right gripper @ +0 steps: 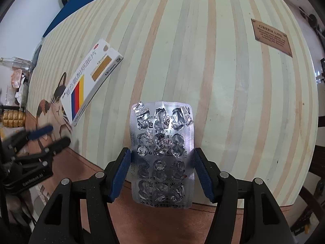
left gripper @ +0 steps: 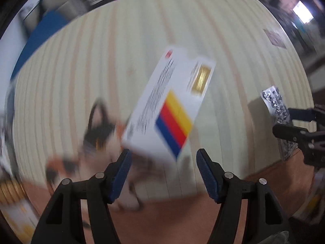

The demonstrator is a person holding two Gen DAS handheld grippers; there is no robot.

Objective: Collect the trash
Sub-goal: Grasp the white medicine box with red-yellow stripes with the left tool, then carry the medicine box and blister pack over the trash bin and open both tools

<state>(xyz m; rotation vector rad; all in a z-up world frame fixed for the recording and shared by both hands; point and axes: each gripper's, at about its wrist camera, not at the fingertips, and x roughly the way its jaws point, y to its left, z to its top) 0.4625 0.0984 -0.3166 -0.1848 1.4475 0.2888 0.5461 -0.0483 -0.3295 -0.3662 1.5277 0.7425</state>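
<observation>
Tabletop [right gripper: 203,61]: striped, I see two trash items.
Right tool [right gripper: 161,158]: gripping blister pack [right gripper: 162,148] by its edges.
Left tool [left gripper: 163,160]: wide; I'd straddle the medicine box [left gripper: 168,101] squarely.

Medicine box [right gripper: 91,77] left of blister pack [right gripper: 162,152] (both on tablecloth [right gripper: 223,101]).
</observation>
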